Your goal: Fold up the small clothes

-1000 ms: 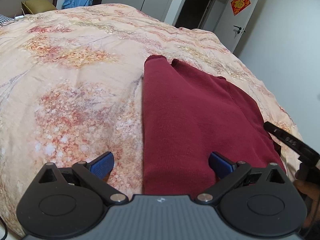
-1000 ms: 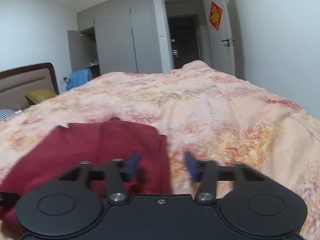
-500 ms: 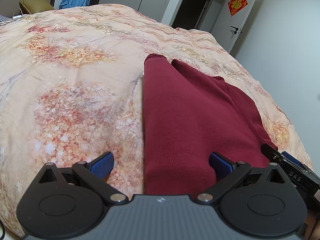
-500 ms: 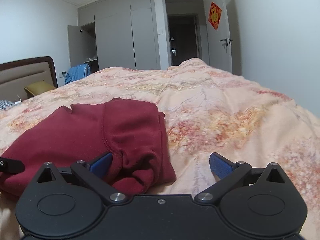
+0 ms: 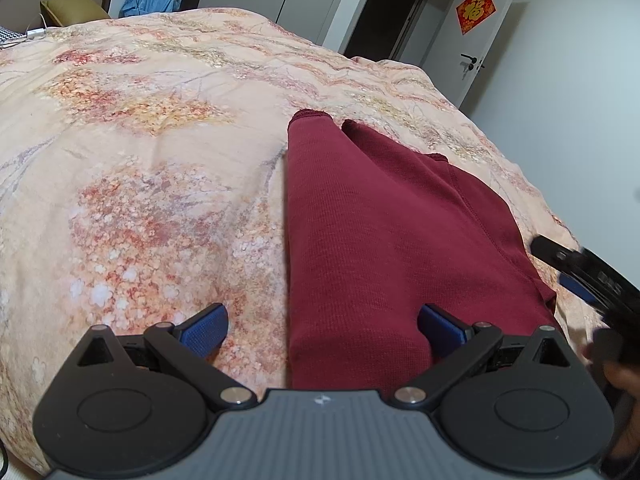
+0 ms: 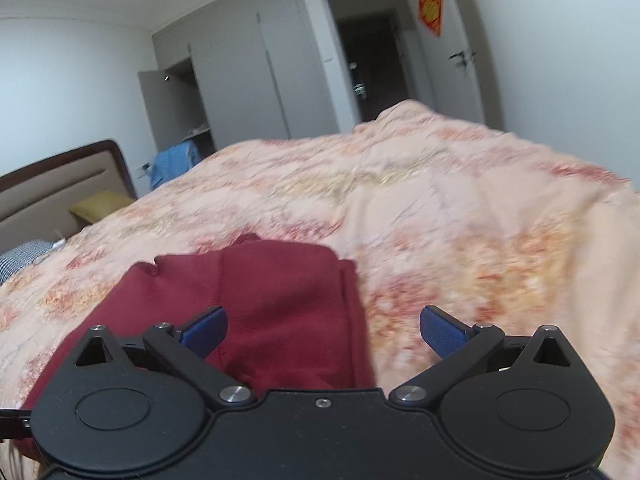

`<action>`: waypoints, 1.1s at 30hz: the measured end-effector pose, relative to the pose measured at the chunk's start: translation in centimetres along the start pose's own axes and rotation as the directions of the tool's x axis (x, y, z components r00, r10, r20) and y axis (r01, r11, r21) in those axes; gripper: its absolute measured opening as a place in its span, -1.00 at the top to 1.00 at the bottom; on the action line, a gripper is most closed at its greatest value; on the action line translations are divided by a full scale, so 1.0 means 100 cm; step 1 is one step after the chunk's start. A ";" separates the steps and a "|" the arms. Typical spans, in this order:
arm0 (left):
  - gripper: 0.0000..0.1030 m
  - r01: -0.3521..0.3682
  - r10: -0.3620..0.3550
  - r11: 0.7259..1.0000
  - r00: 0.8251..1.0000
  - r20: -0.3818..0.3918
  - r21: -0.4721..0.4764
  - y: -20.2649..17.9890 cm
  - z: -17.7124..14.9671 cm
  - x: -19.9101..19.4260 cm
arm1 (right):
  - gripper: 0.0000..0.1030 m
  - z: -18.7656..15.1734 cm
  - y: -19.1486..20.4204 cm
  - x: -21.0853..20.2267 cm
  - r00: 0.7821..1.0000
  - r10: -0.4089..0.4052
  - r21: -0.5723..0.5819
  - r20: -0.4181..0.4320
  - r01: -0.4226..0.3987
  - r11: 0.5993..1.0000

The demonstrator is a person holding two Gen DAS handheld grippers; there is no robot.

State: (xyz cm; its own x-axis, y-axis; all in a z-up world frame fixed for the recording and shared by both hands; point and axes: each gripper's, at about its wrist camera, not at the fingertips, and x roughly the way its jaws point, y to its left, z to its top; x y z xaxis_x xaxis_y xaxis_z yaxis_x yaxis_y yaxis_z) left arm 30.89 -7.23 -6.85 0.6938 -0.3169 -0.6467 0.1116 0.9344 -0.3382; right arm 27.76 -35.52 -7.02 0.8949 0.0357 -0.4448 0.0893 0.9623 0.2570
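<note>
Blue pads on your left gripper (image 5: 322, 330) sit spread wide, fingers (image 5: 204, 330) clear of cloth, one each side of the near left edge of the folded maroon garment (image 5: 380, 240). Your right gripper (image 6: 322, 330) also stands fully spread, gripping nothing, over the garment's right edge. Garment lies flat on the floral bedspread (image 5: 140, 140), near the bed's right side. Yellow pillow (image 6: 100, 204) by the headboard (image 6: 60, 184).

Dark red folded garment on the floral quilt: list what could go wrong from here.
1. The dark red folded garment lies on a soft, rumpled floral quilt; pressing may shift the fold.
2. Its far cuffs sit uneven, so another fold may come out crooked.
3. The open right gripper straddles its edge and could snag a layer.
</note>
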 end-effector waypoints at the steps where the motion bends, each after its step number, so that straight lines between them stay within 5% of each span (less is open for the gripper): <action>1: -0.99 0.000 0.000 1.000 1.000 0.000 0.000 0.000 0.000 0.000 | -0.99 -0.002 -0.001 0.006 1.000 0.005 0.001 -0.021 -0.004 1.000; 14: -0.99 -0.030 0.030 1.000 0.999 -0.039 0.007 -0.005 0.010 -0.002 | -0.99 -0.023 -0.017 0.012 0.996 0.084 0.065 0.008 -0.084 0.994; 20: -1.00 -0.032 0.033 0.999 0.997 0.067 -0.023 -0.003 0.027 -0.017 | -0.99 -0.023 -0.018 0.011 0.996 0.085 0.067 0.010 -0.086 0.994; 26: -1.00 -0.109 0.109 0.994 0.993 0.048 -0.002 0.005 0.050 0.007 | -0.99 -0.023 -0.019 0.009 0.996 0.087 0.069 0.015 -0.088 0.994; 29: -1.00 -0.101 0.101 0.995 0.995 -0.007 -0.023 0.014 0.045 0.023 | -0.99 -0.023 -0.019 0.008 0.996 0.089 0.071 0.021 -0.090 0.993; 33: -1.00 -0.106 0.106 0.994 0.993 0.048 0.001 0.013 0.032 0.021 | -0.99 -0.023 -0.019 0.006 0.996 0.087 0.069 0.023 -0.088 0.994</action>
State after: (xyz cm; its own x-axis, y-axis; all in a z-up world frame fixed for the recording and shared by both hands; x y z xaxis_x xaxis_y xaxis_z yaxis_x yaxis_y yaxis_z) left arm 34.76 -6.15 -6.51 0.7354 -0.2078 -0.6450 0.0379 0.9629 -0.2671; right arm 27.16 -36.71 -9.74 0.9090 0.1132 -0.4010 0.0398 0.9344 0.3539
